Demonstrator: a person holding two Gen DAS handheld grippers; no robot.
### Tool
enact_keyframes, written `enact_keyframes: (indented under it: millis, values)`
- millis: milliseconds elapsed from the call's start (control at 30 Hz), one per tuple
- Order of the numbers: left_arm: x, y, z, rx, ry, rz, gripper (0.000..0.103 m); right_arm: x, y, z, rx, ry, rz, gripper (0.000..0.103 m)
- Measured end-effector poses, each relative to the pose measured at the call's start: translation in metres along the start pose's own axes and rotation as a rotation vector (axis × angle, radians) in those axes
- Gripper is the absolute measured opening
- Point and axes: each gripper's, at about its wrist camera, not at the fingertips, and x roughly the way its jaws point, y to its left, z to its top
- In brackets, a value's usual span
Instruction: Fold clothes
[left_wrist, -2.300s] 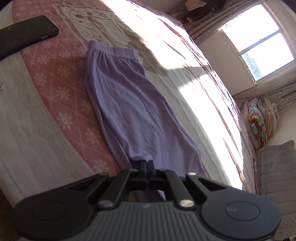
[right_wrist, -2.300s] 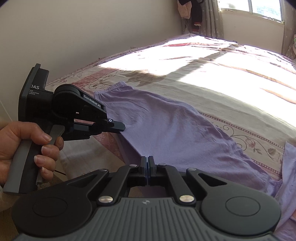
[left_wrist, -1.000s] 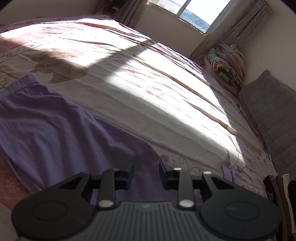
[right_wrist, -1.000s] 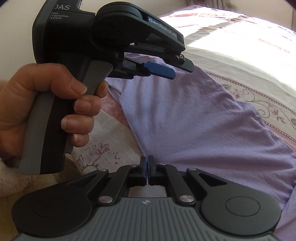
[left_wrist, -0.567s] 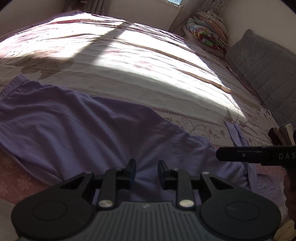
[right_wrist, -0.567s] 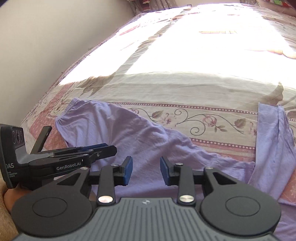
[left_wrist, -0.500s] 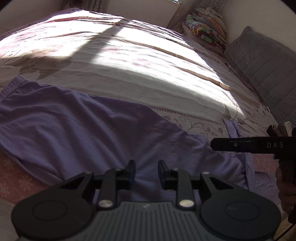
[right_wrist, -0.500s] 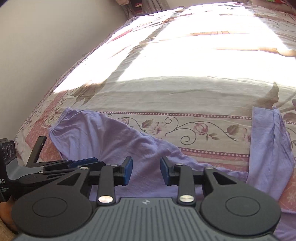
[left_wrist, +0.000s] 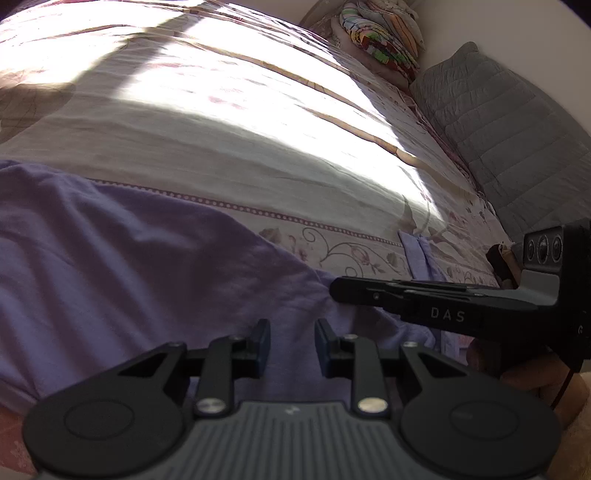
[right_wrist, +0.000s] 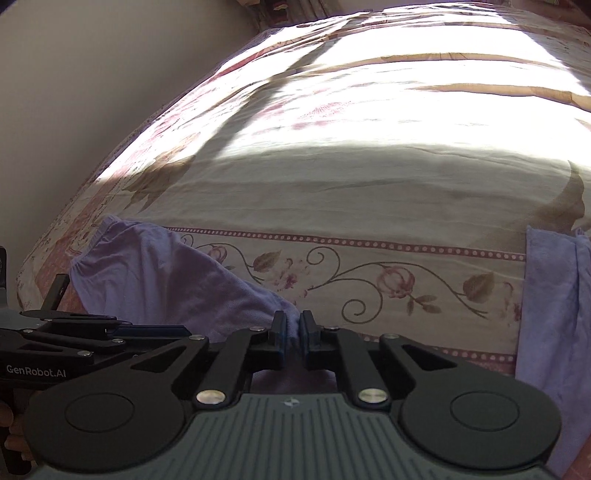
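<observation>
Lying spread across the bed (left_wrist: 258, 155), the purple garment (left_wrist: 129, 266) is not yet a compact fold. The right gripper (right_wrist: 291, 334) pinches its edge nearly closed; the left gripper (left_wrist: 291, 345) hovers, fingers parted, empty.

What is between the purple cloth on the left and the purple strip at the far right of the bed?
In the right wrist view, only bare flowered bedsheet lies between the purple garment and the purple strip.
</observation>
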Motion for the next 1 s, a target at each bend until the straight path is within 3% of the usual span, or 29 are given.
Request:
enact_keyframes:
  millis: [267,533,600,633,800,1000]
  values:
    - [-0.001,0.014,-0.003,-0.115,-0.022,-0.099,0.028,-0.028,0.011,-0.002,-0.11,-0.085,0.103,0.004]
    - [0.001,0.024,-0.006,-0.24,-0.045,-0.166,0.028,-0.024,0.037,-0.02,-0.271,0.022,0.252,0.004]
    - [0.002,0.027,-0.007,-0.271,-0.051,-0.183,0.013,-0.019,0.041,-0.024,-0.29,0.056,0.268,0.004]
    - [0.004,0.027,-0.008,-0.277,-0.044,-0.147,0.001,-0.017,0.042,-0.025,-0.293,0.071,0.273,0.004]
    - [-0.001,0.036,-0.013,-0.319,-0.036,-0.093,0.001,-0.011,0.021,-0.016,-0.139,0.09,0.287,0.007]
    - [-0.005,0.04,-0.011,-0.235,0.023,-0.097,0.002,0.011,-0.007,-0.006,0.191,0.096,0.39,0.012]
